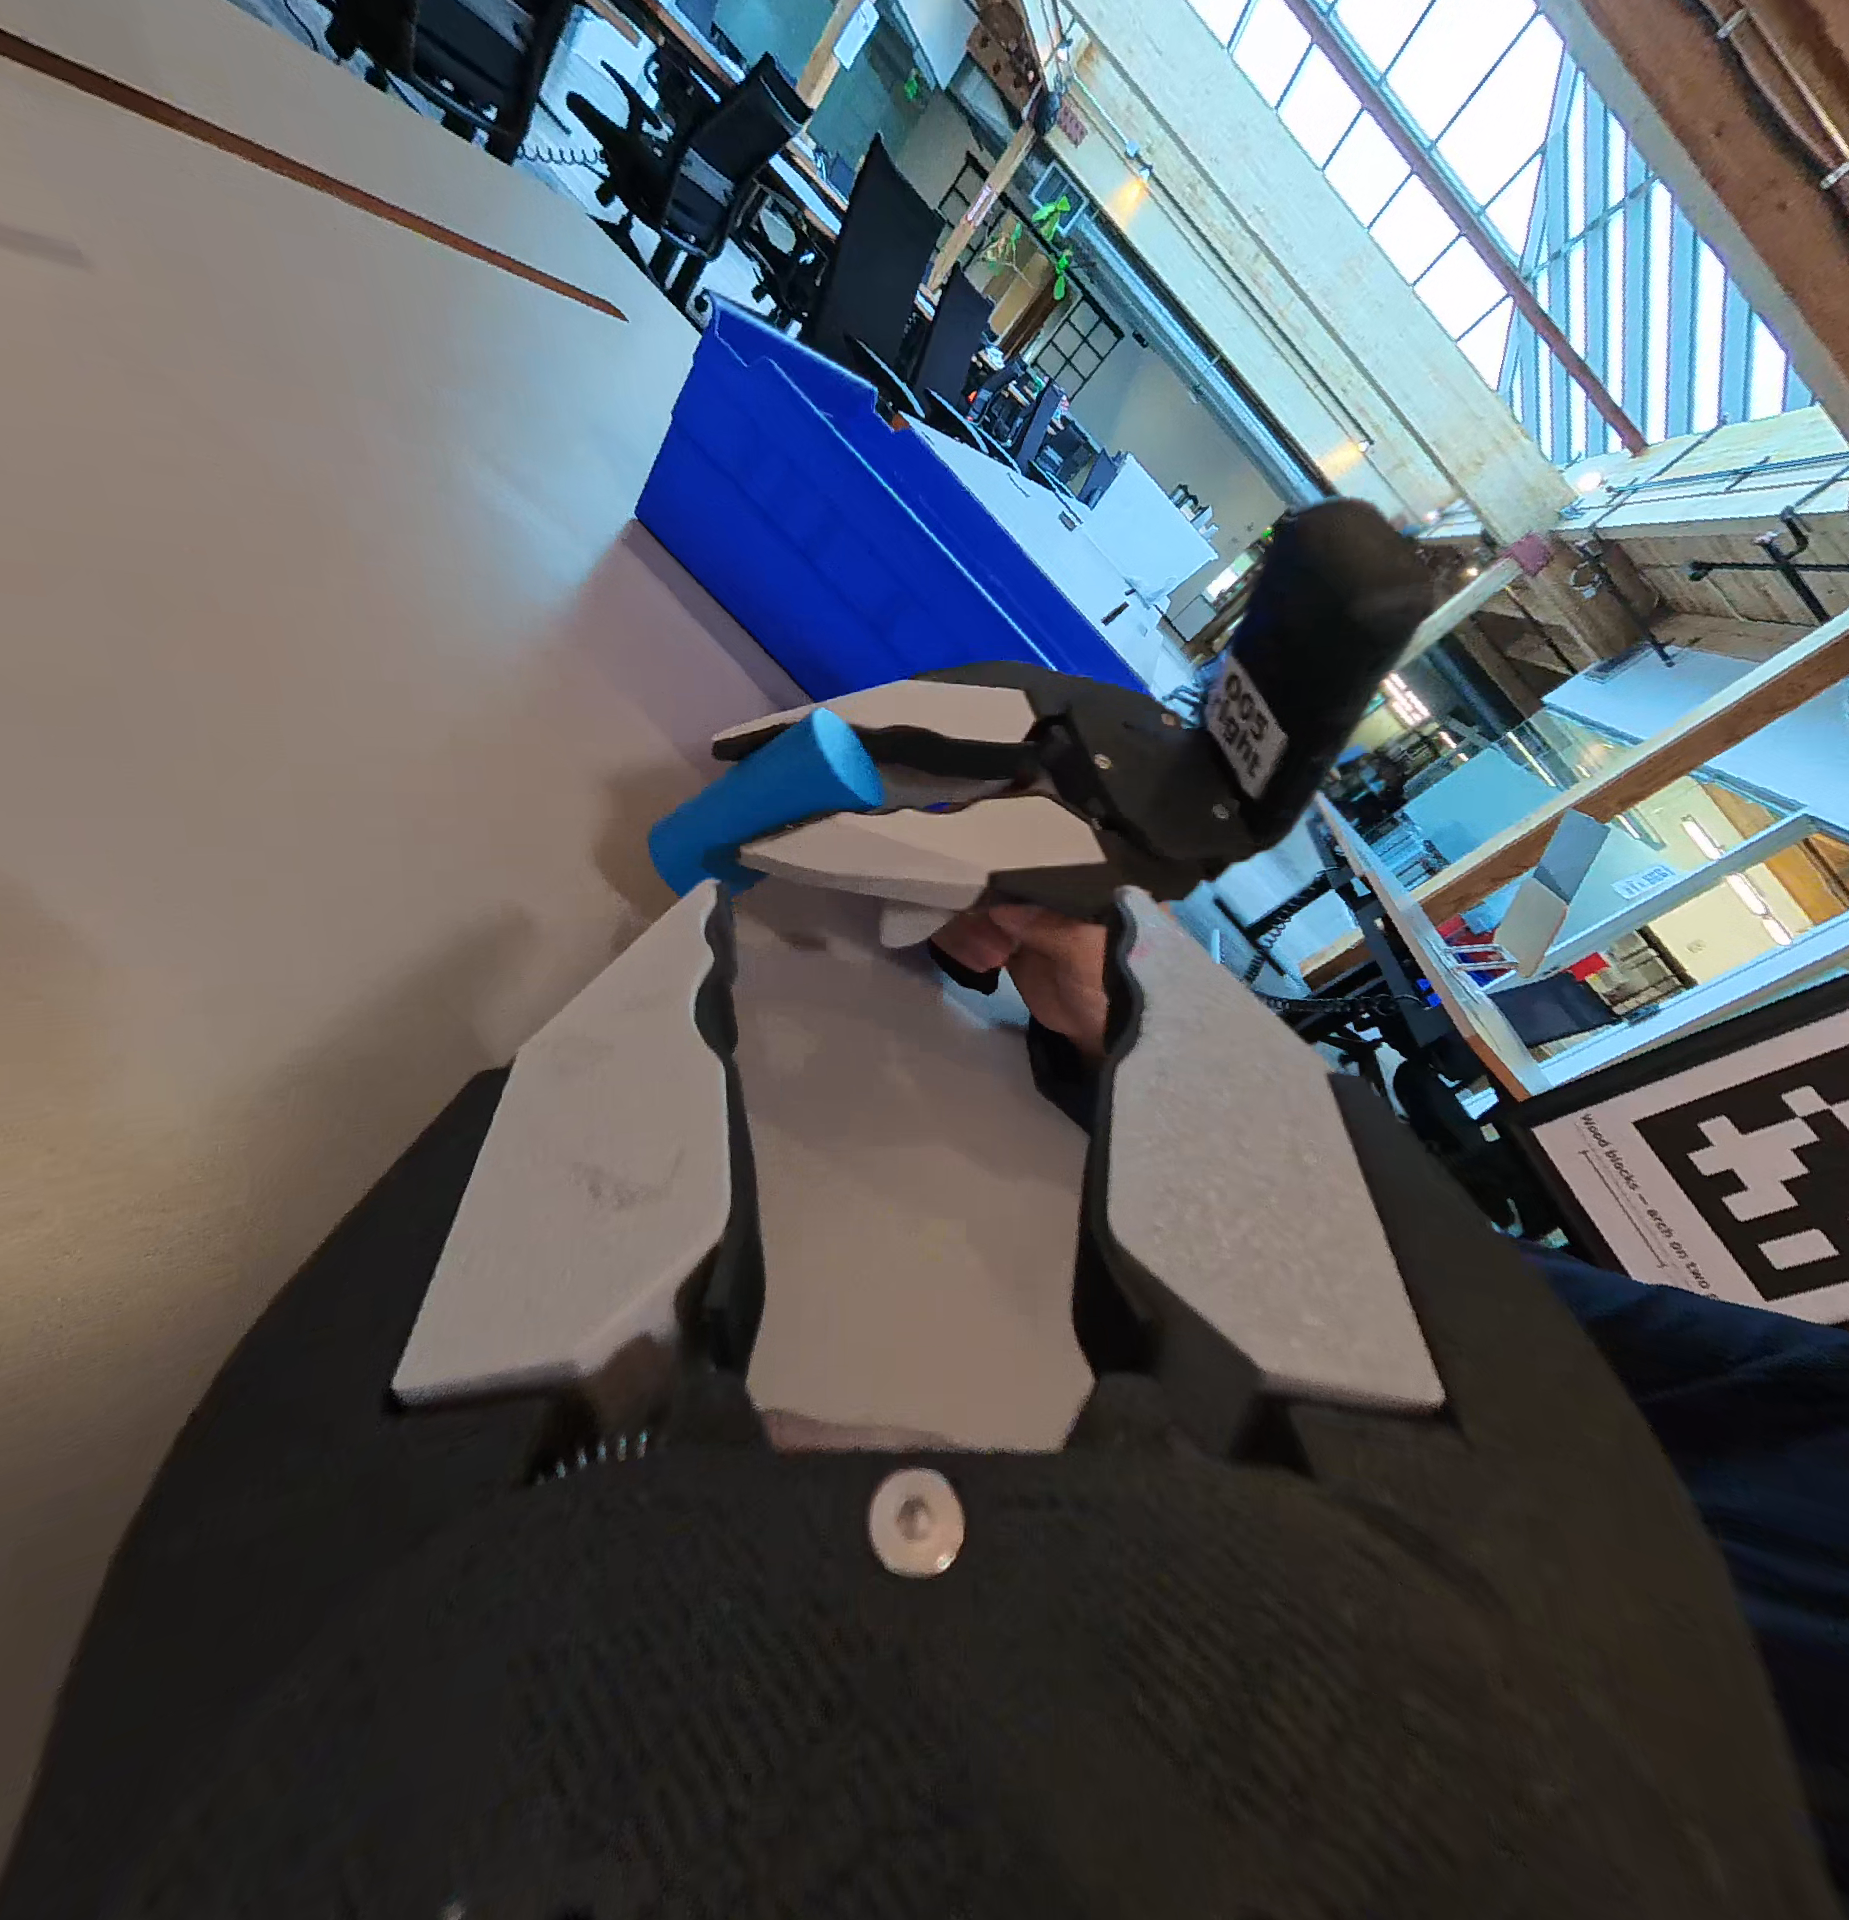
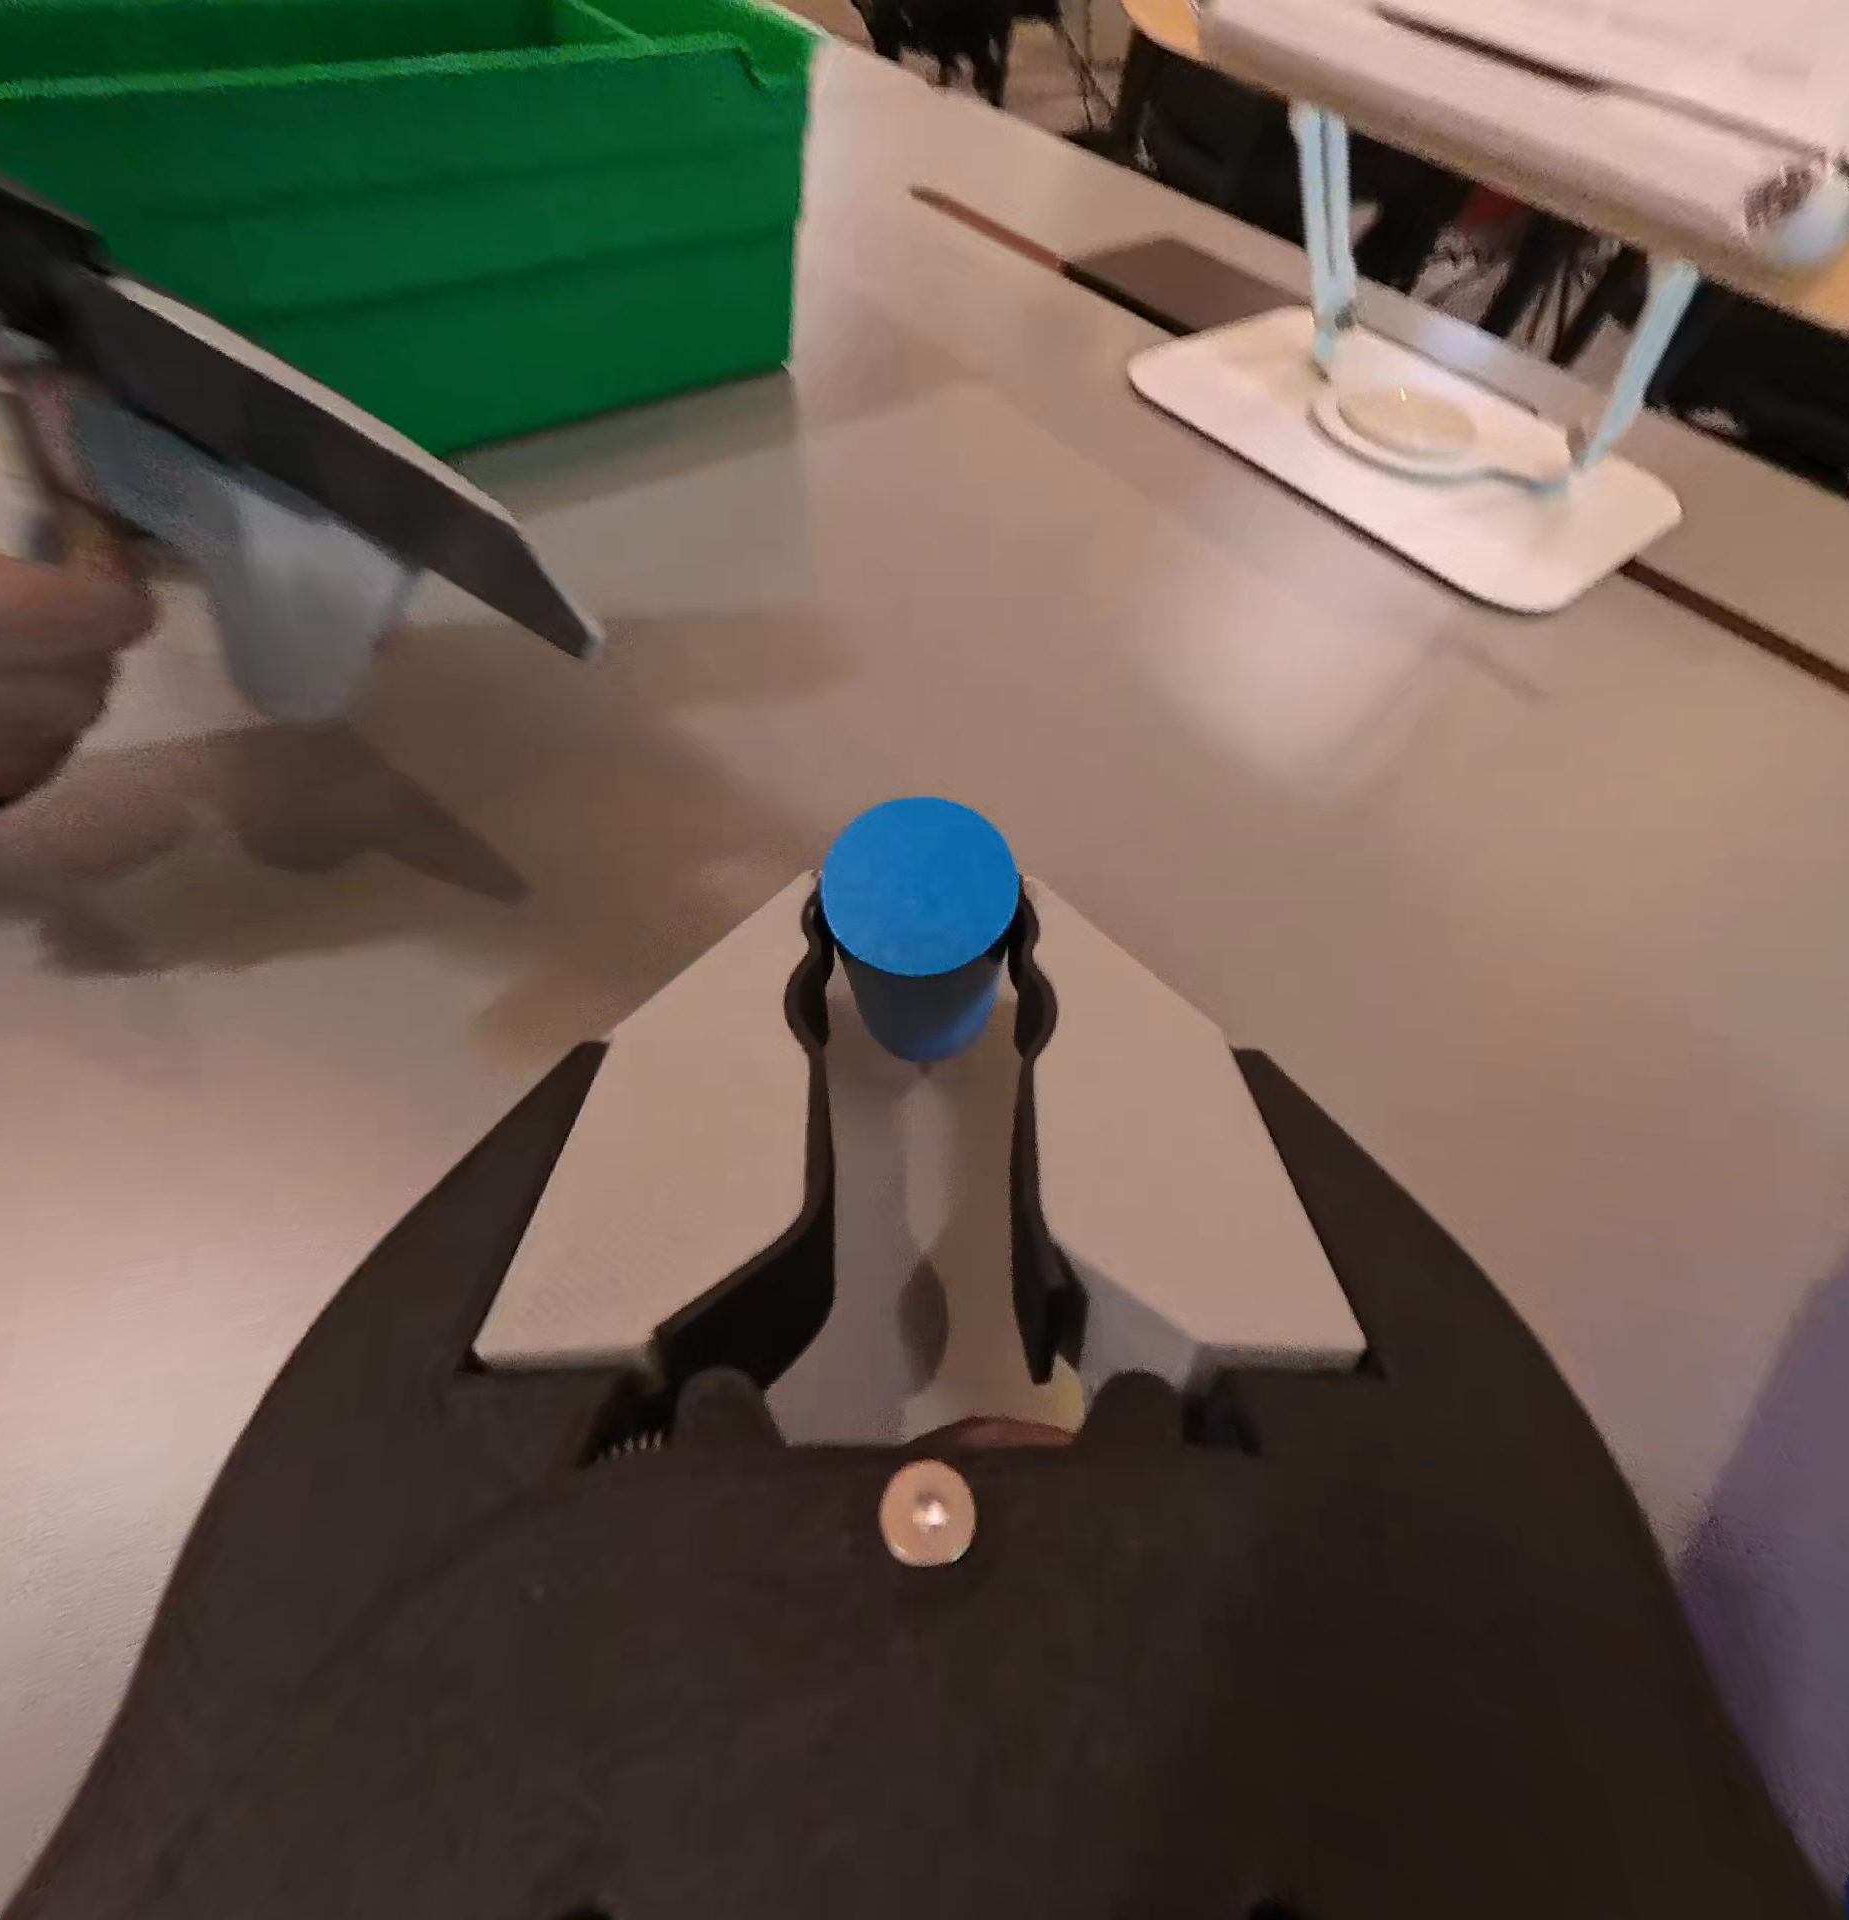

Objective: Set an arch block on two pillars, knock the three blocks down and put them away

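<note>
Green bin [image 2: 380,208] and white stand [image 2: 1419,468] sit beyond the gripped blue cylinder [image 2: 918,883].

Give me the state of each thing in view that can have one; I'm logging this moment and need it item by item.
Right gripper: jaws shut on the blue cylinder, pads pressing both sides.
Blue cylinder: held at the fingertips, off the table.
Left gripper: jaws open, nothing between them.
Green bin: on the table, contents not visible.
Blue bin: on the table, inside hidden.

Bright daylight from skylight windows [image 1: 1522,208]; soft shadows, motion blur, fisheye-warped edges.
</note>
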Motion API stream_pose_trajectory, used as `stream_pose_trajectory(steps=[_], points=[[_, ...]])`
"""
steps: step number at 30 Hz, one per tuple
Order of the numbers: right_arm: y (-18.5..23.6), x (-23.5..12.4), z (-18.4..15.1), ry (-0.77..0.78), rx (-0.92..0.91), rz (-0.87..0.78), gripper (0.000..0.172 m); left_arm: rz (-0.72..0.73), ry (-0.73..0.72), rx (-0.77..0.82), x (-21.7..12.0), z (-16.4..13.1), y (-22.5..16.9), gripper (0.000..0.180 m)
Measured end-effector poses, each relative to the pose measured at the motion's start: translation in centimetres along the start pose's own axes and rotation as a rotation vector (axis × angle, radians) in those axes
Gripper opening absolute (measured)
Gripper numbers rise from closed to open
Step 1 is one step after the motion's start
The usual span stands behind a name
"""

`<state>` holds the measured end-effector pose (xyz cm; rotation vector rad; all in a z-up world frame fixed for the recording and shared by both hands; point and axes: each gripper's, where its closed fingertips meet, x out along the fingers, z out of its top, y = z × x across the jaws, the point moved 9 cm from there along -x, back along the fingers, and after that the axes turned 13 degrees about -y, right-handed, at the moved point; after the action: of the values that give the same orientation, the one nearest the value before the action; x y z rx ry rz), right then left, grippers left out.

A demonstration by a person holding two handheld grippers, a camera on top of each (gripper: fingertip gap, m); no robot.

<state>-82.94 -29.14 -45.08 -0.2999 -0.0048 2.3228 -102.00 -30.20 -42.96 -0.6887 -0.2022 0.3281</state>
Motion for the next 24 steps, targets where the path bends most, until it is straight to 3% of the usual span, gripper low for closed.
stream_pose_trajectory(steps=[5, 18, 24], points=[[-0.8, 0.5, -1.4, 0.115, 0.056, -0.013, 0.031, 0.001, 0.029, 0.065, -0.2, 0.2, -0.8, 0.068], [-0.3, 1.7, -1.5, 0.152, 0.066, 0.035, 0.031, -0.073, 0.028, 0.166, -1.3, 1.3, -4.2, 0.066], [-0.3, 1.2, -1.1, 0.098, 0.081, 0.038, 0.05, -0.074, -0.021, 0.181, -2.5, 2.6, -4.8, 0.066]])
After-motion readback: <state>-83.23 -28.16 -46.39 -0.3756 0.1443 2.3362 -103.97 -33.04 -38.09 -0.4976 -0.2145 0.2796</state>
